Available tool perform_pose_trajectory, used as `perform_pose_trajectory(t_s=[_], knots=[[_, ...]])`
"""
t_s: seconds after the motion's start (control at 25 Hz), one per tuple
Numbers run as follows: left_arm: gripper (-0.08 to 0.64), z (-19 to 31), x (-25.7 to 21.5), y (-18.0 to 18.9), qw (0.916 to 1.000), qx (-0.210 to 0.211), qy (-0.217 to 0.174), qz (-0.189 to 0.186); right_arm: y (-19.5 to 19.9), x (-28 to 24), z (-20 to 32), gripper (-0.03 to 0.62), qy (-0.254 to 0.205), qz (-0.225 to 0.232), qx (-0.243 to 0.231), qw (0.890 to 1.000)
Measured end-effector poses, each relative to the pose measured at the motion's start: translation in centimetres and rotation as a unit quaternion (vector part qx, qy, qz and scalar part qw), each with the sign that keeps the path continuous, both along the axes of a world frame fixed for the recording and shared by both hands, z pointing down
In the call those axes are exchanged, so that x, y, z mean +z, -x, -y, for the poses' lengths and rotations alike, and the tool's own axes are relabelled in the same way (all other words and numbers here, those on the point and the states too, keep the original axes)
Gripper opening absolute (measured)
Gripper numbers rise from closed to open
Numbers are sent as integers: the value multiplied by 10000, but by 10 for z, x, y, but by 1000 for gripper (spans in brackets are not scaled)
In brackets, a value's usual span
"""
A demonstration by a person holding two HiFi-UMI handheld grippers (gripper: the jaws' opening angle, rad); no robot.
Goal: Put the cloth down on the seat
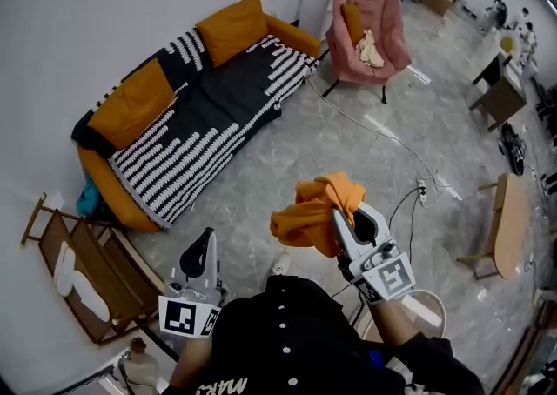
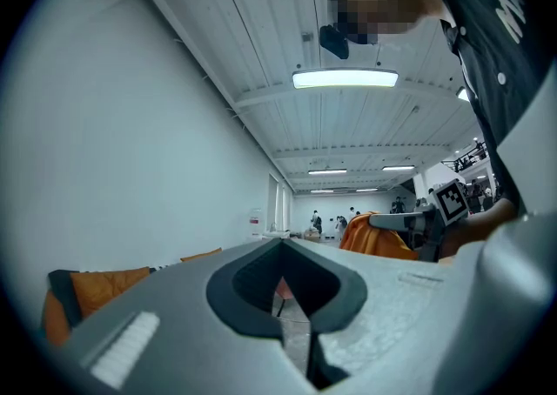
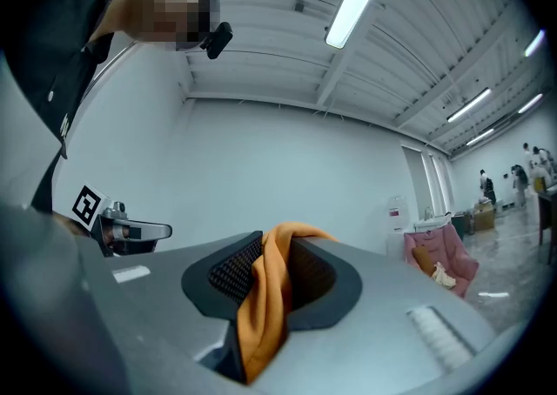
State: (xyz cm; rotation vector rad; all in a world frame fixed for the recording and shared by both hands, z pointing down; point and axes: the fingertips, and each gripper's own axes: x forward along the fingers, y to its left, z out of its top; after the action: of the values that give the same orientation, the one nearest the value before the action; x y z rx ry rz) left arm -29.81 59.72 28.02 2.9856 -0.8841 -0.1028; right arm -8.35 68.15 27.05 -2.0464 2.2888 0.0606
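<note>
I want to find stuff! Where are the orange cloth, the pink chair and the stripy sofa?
orange cloth (image 1: 315, 210), head view, its bunched middle.
pink chair (image 1: 391, 23), head view, its backrest.
stripy sofa (image 1: 187, 155), head view, its striped seat cover.

The cloth (image 1: 313, 210) is soft orange fabric, matt and creased into folds. The right gripper (image 3: 270, 276) has a smooth, matt grey plastic shell. Its inner pads (image 3: 230, 273) are dark, rubbery-looking and finely ribbed. The floor (image 1: 365, 141) is glossy, marble-patterned stone or tile. At far left, the sofa (image 1: 130, 106) has smooth orange cushions under a woven black-and-white throw (image 1: 209, 132). The far armchair (image 1: 387, 28) is matt pink upholstery. The right-hand table (image 1: 509, 210) is pale wood.
</note>
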Motion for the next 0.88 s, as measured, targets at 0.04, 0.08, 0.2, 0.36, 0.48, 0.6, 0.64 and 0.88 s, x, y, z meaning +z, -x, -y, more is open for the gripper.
perform_pose_trajectory(t_s=[0.04, 0.08, 0.2, 0.36, 0.48, 0.6, 0.64, 0.88], knots=[[0, 6, 1, -7, 10000, 6, -1, -14, -5, -1, 6, 109, -16, -11, -11, 10000], [0, 11, 2, -13, 10000, 15, 11, -21, -9, -3, 13, 109, -43, -11, -21, 10000], [0, 27, 6, -34, 10000, 40, 53, -12, -27, -3, 30, 109, -39, 0, -26, 10000], [0, 45, 11, -61, 9999, 24, 108, -13, -54, -2, 46, 109, -15, -31, -20, 10000], [0, 54, 11, -79, 9999, 26, 107, -16, -70, -7, 57, 109, -105, -8, -16, 9999], [0, 56, 10, -95, 9999, 52, 90, -9, -84, 1, 59, 109, -31, 24, -22, 10000], [0, 56, 9, -99, 9999, 58, 88, -4, -88, 6, 59, 109, 19, 34, -27, 10000], [0, 53, 18, -106, 9997, 33, 170, 155, -94, 8, 62, 109, -58, 223, -66, 9997]])
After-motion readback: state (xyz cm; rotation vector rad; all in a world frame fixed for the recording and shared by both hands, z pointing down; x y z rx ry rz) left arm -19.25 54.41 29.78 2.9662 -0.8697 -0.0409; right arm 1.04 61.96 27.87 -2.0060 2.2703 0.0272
